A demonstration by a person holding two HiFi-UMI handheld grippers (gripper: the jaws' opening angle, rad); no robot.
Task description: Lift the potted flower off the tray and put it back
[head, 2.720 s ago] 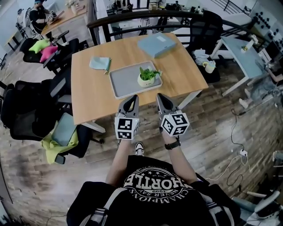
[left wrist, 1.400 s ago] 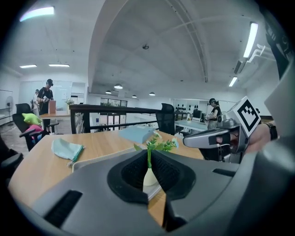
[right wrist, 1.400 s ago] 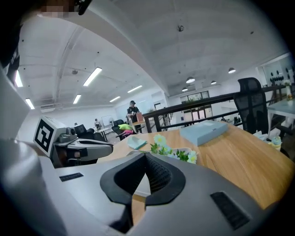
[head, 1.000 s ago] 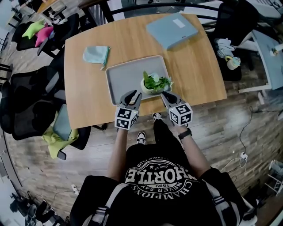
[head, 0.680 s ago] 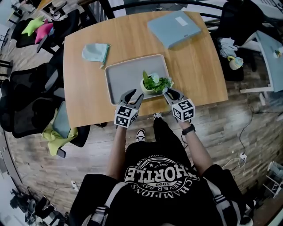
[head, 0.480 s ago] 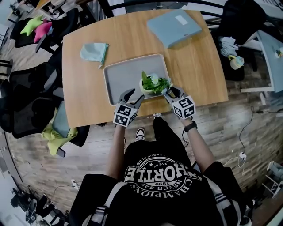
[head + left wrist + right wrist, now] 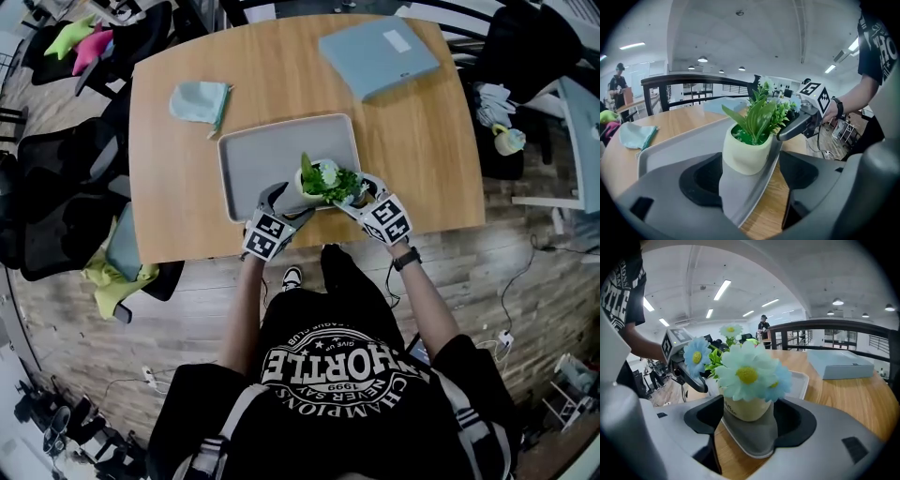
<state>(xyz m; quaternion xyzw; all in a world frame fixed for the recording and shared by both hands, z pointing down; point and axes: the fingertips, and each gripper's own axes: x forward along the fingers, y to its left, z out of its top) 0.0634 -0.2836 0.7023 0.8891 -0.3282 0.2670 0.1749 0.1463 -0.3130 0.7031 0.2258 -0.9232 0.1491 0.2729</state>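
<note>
Looks like the approach before the first lift, with nothing raised yet. Finds the potted flower (image 7: 323,180) standing upright on the grey tray (image 7: 267,155), close to its near right corner, on the wooden table (image 7: 178,169). Brings the left gripper (image 7: 284,199) in from the pot's left and the right gripper (image 7: 360,194) in from its right, both slanting down over the tray's near rim. Shows, in the left gripper view, jaws spread wide and just opened, framing the cream pot in the gap slightly beyond the tips, above the tray's rim, without a pad on the pot. Shows much the same in the right gripper view: jaws wide apart, also just opened, with the pot and its pale blue blossoms centred in the gap and both walls untouched. Calls next, most likely, for easing one gripper forward until its pads flank the pot's wall below the leaves, then closing squarely and lifting straight up clear of the rim. Needs care not to clip the tray's edge, squash the foliage, or crowd the opposite gripper. Cannot say from here which of the two is meant to take the pot, or whether both are.
</note>
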